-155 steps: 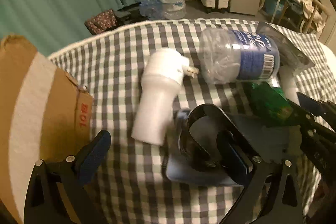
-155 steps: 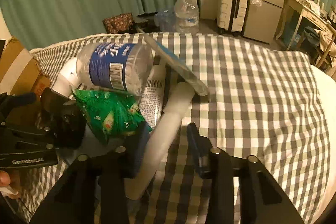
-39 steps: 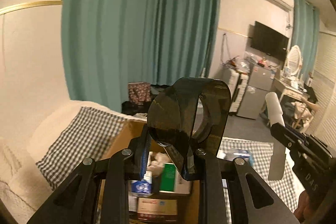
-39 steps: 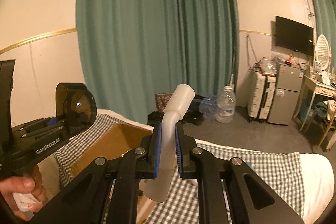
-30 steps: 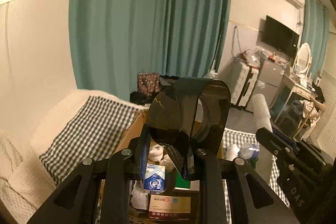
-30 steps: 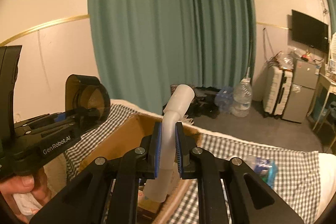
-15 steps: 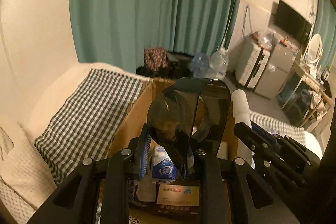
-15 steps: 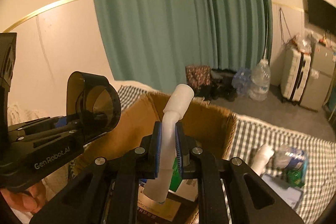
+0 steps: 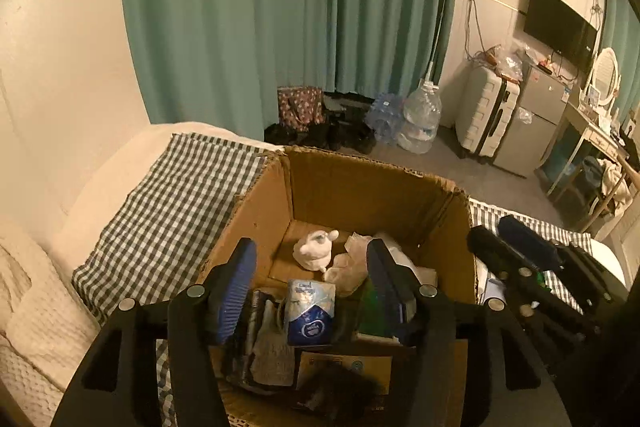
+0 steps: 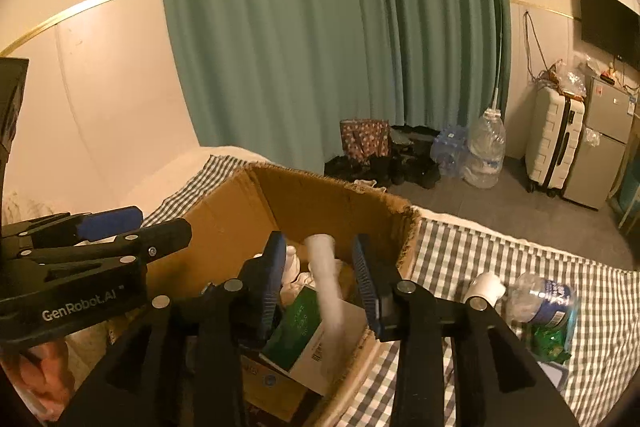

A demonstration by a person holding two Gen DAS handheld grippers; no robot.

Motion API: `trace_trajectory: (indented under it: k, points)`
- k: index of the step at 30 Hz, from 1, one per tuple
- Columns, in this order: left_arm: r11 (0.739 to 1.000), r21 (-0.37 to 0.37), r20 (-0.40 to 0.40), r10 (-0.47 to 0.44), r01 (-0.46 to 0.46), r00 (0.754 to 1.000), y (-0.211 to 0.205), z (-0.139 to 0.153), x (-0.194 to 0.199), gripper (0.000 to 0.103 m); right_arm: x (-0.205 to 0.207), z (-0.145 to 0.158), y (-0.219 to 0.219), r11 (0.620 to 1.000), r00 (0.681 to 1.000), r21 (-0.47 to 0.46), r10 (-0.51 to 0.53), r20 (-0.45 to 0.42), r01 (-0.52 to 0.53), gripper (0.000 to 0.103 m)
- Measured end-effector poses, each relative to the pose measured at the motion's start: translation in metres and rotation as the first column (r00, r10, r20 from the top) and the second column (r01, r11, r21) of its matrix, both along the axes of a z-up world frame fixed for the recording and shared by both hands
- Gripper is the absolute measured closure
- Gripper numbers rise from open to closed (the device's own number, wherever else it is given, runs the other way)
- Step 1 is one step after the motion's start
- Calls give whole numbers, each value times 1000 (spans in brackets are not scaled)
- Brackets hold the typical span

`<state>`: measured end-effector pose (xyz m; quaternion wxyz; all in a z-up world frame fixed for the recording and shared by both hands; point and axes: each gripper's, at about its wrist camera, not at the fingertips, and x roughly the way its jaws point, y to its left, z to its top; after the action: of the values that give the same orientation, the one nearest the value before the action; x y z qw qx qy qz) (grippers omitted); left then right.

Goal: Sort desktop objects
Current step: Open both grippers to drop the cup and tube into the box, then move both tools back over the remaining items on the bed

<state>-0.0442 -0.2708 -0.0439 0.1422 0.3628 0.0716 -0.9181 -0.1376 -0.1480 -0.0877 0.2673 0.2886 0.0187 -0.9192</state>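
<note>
Right now I'm at the drop step, with both tongs over the cardboard box [image 9: 360, 187] that sits on the checked bed [image 9: 172, 211]. My left tongs [image 9: 312, 267] are opening and stand wide with nothing between the pads; the dark piece low in the box near its front [image 9: 332, 387] may be what they let go, though I can't be sure. My right tongs [image 10: 318, 279] are opening too. The white tube [image 10: 326, 283] hangs blurred between the pads, apparently touching neither, so I judge it is dropping into the box onto the green-and-white carton [image 10: 304, 327].

More sorting remains, I think: out on the bed, well apart from the box, lie 1 clear bottle with a blue label [image 10: 544, 299], 1 green packet [image 10: 550, 339] just below it and 1 white cylinder [image 10: 486, 287] beside it. Next I'd lift both tongs clear of the box rim and swing back toward that cluster, jaws wide.
</note>
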Motion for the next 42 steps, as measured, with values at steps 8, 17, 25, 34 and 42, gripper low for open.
trace_trajectory:
  k: [8,17,25,34,42]
  points:
    - [1000,-10,-59,-24,23,998,13,17,6,26,16,33,33,998,995,5,-68,-72,69,59]
    - [994,-3,-157,-108,109,982,51,46,13,5,36,79,92,979,963,-6,-202,-180,204,32]
    - [978,-35,-241,-206,204,948,98,70,16,0,52,108,152,950,923,-32,-311,-228,312,12]
    - [966,-61,-315,-256,250,914,138,79,9,0,67,124,194,935,899,-30,-348,-267,353,2]
    - [950,-77,-306,-311,303,900,176,68,-7,0,81,129,220,911,848,-58,-401,-347,407,0]
